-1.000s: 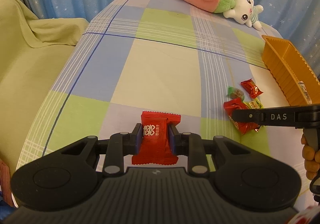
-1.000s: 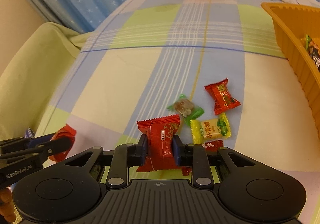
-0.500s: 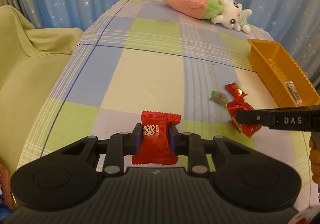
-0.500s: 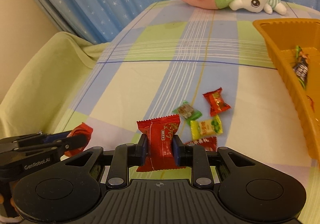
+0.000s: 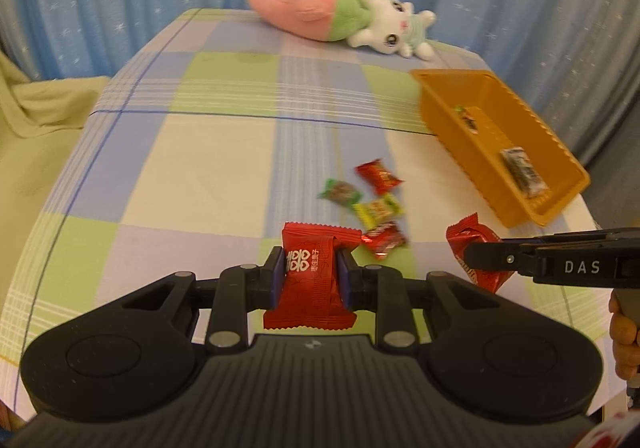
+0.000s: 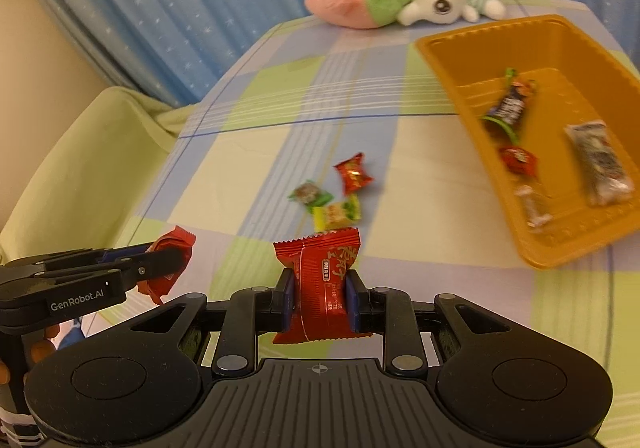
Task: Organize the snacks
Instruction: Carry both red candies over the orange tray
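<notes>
My left gripper (image 5: 311, 271) is shut on a red snack packet (image 5: 310, 290) with white characters, held above the checked tablecloth. My right gripper (image 6: 320, 300) is shut on another red snack packet (image 6: 322, 286); in the left wrist view it shows at the right (image 5: 478, 256). The orange tray (image 6: 448, 60) sits to the right and holds several wrapped snacks (image 6: 598, 162). Loose candies lie on the cloth between us: a red one (image 5: 378, 177), a green one (image 5: 340, 192), a yellow one (image 5: 378, 210) and another red one (image 5: 384, 240).
A pink, green and white plush toy (image 5: 340, 20) lies at the table's far edge. Blue starred curtains hang behind. A green-covered chair (image 6: 80, 168) stands at the left. The left gripper shows at the lower left of the right wrist view (image 6: 168, 262).
Both grippers have risen and pulled back with their red packets; the tray's inside and the whole candy cluster have come into view. The grips have not changed.
</notes>
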Tool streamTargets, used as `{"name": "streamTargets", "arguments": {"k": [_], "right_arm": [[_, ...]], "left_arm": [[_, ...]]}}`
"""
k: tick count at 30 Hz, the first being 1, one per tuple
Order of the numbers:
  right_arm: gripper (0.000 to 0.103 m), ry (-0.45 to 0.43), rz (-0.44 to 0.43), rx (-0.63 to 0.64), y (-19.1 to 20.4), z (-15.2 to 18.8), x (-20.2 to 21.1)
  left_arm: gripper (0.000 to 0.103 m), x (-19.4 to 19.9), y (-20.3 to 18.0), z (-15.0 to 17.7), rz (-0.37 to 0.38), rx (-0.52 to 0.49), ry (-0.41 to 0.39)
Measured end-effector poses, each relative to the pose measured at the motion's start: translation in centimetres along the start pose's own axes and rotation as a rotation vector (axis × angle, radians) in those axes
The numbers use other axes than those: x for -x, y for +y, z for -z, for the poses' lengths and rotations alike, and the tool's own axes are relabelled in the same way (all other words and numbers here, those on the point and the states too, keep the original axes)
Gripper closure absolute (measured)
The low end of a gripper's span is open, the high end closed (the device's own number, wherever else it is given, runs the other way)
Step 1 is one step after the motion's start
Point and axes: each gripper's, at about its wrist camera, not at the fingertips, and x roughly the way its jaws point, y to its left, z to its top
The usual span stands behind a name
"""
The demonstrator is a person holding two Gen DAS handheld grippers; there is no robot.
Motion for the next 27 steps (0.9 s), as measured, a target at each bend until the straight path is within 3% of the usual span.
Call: {"name": "streamTargets", "arguments": {"k": [17,27], "right_arm": [[0.077,-0.102,0.078,-0.076,-6.9,1.4,7.7],[0.077,-0.177,0.127,-0.08,-10.9,-1.0,10.7]], "left_arm": [[0.078,0.2,-9.6,-1.7,0.114,-0.108,-0.046],[0.079,-0.5,-15.0,-5.5,0.17,-0.155,-0.118]]}}
